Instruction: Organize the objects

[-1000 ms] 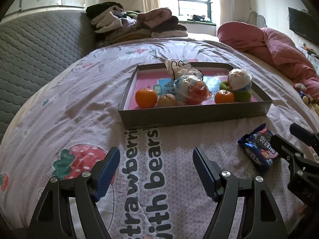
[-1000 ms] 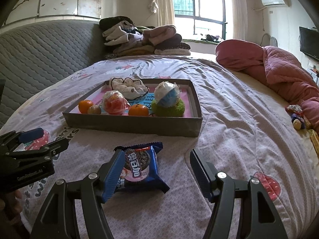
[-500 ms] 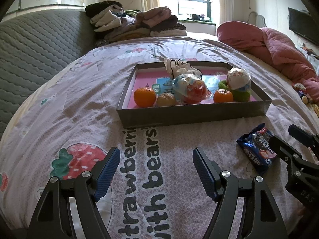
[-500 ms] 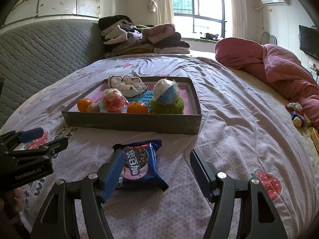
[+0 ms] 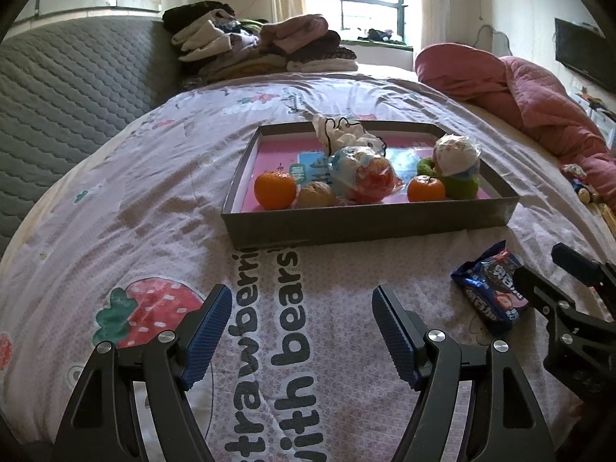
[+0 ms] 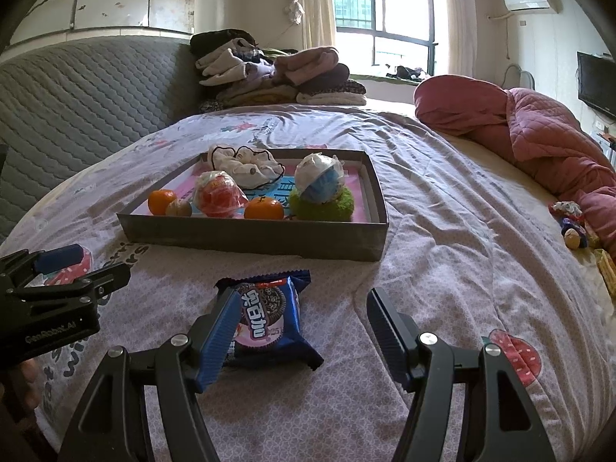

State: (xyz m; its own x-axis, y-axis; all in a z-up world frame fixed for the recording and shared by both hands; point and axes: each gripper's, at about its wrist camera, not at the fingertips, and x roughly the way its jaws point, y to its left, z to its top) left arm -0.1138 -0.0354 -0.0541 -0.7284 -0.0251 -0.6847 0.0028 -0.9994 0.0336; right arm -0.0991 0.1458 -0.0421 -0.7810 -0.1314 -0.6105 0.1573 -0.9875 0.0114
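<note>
Most of the organizing looks done to us: the grey tray [image 6: 254, 244] on the bedspread [image 6: 442, 231] already holds nearly everything, and only the blue cookie packet [image 6: 269, 321] lies outside it, on the bedspread just near of the tray's front wall. In the tray we see two oranges, one at the near left [image 6: 161, 201] and one near the middle [image 6: 263, 208], with a small brownish fruit [image 6: 179, 208] just beside the left one; a red item in clear wrap [image 6: 217, 194] sits between the oranges, a green fuzzy ring [image 6: 323, 202] at the right carries a wrapped blue-and-white ball [image 6: 319, 177], and a crumpled white cloth with black trim [image 6: 246, 163] lies at the far side. Our right gripper [image 6: 300, 331] hangs low over the packet with its fingers spread wide, the left finger touching or just over the packet's left edge and the right finger well clear, so nothing is gripped. Our left gripper [image 5: 302, 327] hovers over the printed lettering to the left, fingers apart and empty. What remains, we judge, is closing on the packet and carrying it into the tray.
</note>
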